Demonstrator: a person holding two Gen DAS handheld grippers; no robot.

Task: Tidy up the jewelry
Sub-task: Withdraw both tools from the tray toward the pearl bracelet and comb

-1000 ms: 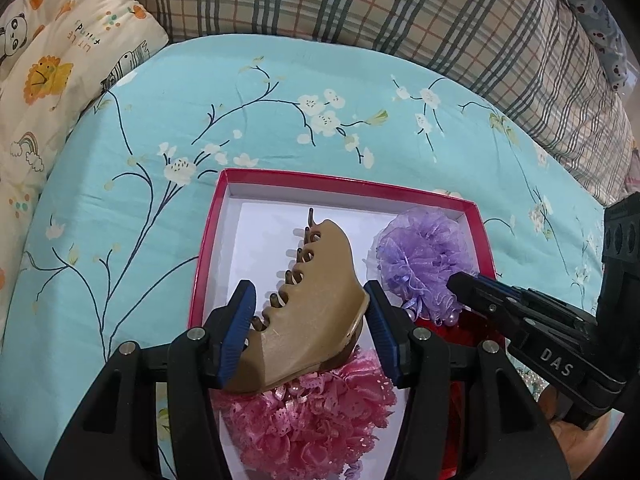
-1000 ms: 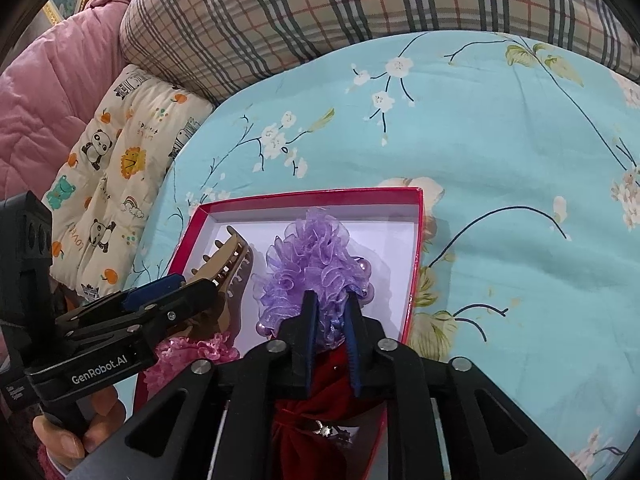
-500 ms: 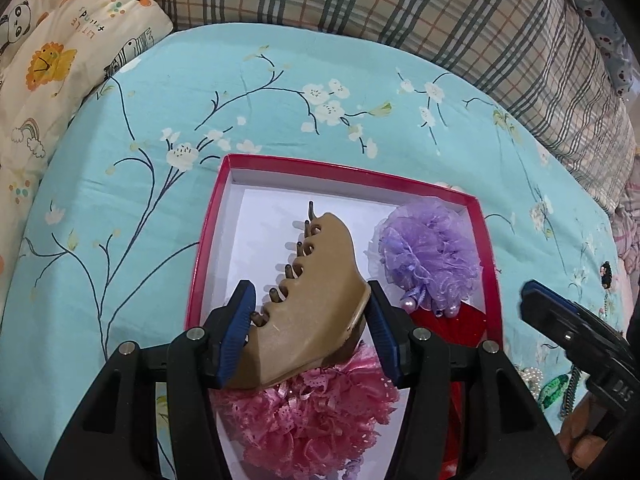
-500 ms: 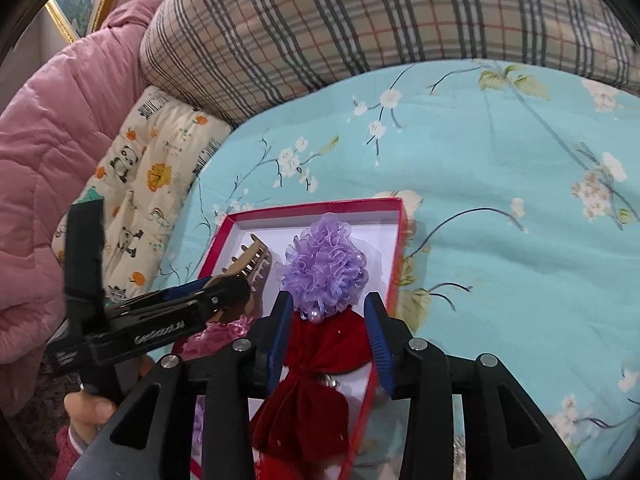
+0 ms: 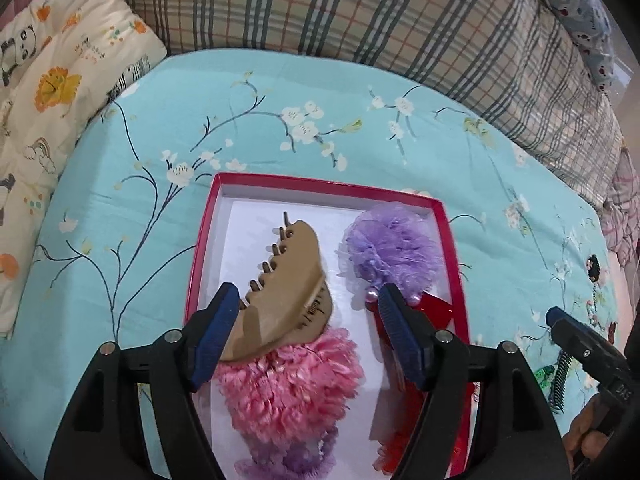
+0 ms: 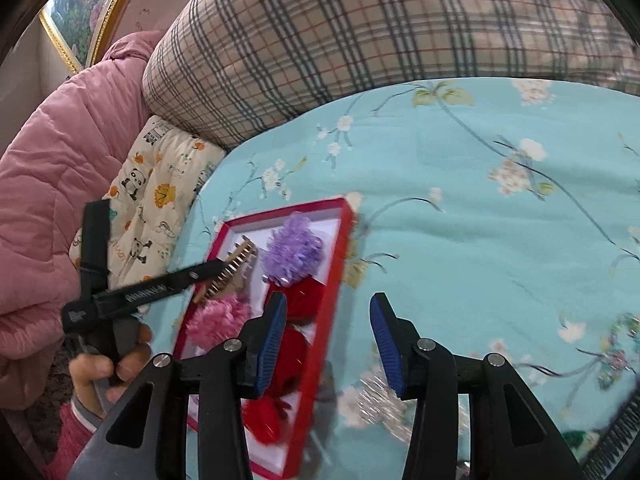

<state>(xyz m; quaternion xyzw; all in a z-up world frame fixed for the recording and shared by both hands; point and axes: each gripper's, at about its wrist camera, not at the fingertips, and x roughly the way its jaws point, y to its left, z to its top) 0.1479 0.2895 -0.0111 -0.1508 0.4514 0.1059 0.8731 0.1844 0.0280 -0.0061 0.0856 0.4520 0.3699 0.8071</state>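
A red box with a white inside lies on the blue floral sheet. In it are a tan claw clip, a purple ruffle scrunchie, a pink scrunchie and a red bow. My left gripper is open, its jaws wide around the clip's near end; the clip rests on the pink scrunchie. My right gripper is open and empty over the box's right rim. A silver piece lies on the sheet under it.
A plaid bolster runs along the back of the bed. A cartoon-print pillow lies at the left, a pink quilted jacket beyond it. Small jewelry pieces lie on the sheet right of the box.
My left gripper has opened and let go of the tan clip, which now lies in the box. My right gripper has opened, left the purple scrunchie and drawn back to the right.
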